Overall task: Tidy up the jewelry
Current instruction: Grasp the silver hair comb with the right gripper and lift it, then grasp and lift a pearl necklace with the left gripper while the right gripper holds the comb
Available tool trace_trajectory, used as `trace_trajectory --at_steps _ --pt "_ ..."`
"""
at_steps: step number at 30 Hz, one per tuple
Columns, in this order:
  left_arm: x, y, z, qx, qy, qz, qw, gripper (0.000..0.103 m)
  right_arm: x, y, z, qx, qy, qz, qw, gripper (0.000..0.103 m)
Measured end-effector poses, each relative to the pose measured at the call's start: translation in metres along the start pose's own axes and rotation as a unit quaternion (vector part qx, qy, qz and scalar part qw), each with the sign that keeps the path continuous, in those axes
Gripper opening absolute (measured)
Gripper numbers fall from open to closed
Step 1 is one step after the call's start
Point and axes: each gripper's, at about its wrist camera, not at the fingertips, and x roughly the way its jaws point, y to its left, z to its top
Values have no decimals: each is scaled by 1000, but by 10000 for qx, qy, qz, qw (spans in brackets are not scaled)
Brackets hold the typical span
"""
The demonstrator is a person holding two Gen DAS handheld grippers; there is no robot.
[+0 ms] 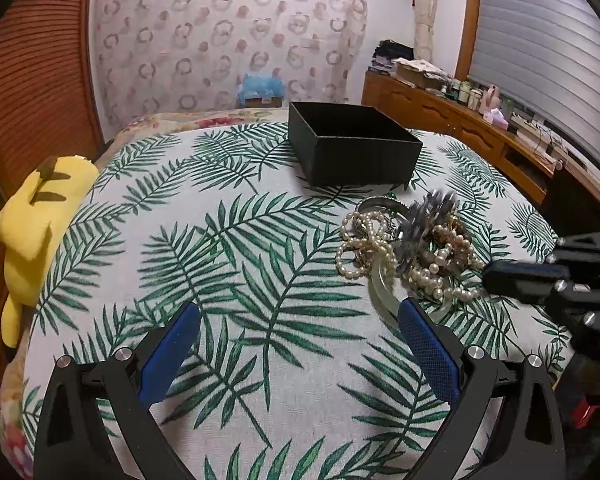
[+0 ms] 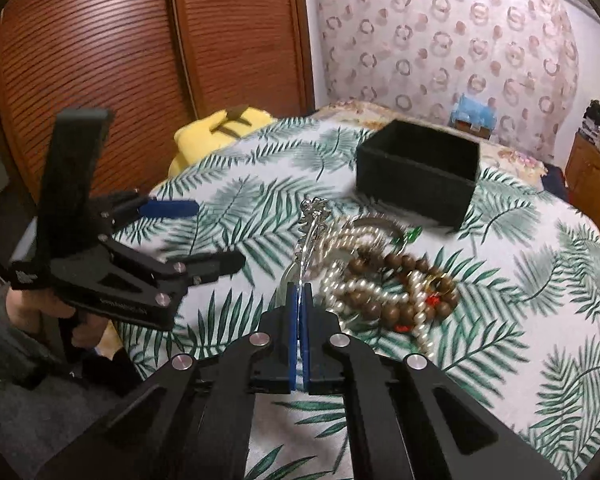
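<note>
Right tool (image 2: pixel 300 300) is clamped fully together on a thin silver ornament piece (image 2: pixel 310 224), which sticks up from between the blue pads, slightly tilted. Just right of and past those tips lies the jewelry pile (image 2: pixel 384 280): white pearl strands tangled with brown wooden beads (image 2: pixel 412 296), a couple of red beads, a pale bangle (image 1: pixel 382 292) and a small green bit at the far edge, all resting on the leaf-print desk (image 1: pixel 240 280). Left tool (image 1: pixel 298 316) is spread wide with nothing between the pads, hovering over bare cloth; its right pad (image 1: pixel 430 344) sits just at the near edge of the bangle, can't tell if it touches. A hand (image 2: pixel 40 308) grips the left tool's handle. Farther back, the open black box (image 1: pixel 352 144) stands on the desk, apart from the pile. A yellow plush (image 1: pixel 32 224) lies off the desk's left edge.
</note>
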Motion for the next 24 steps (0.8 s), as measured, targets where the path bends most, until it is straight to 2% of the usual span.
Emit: trace_trajectory --at_steps 4,5,7,14,16,21,24 --pt "5 -2 9 88 0 -215 9997 95 -11 -11 2 3 -116 -203 9997 2" --pt "6 -2 11 103 10 -279 9996 92 -12 -15 2 33 -122 -229 9997 2" --pt "13 -2 16 116 118 -387 9991 74 -15 -22 0 85 -126 -310 9994 2" --pt "38 -8 33 410 433 -577 9966 61 -20 -34 -1 167 -194 -425 9988 2" --pt "47 -10 37 473 556 -590 9956 50 -21 -36 -1 185 -221 -436 9986 2" --pt "67 -14 42 672 857 -587 9923 31 -21 -36 -2 192 -215 -434 9986 2" --pt "70 -20 42 941 882 -441 9907 31 -22 -38 -3 195 -206 -437 9986 2"
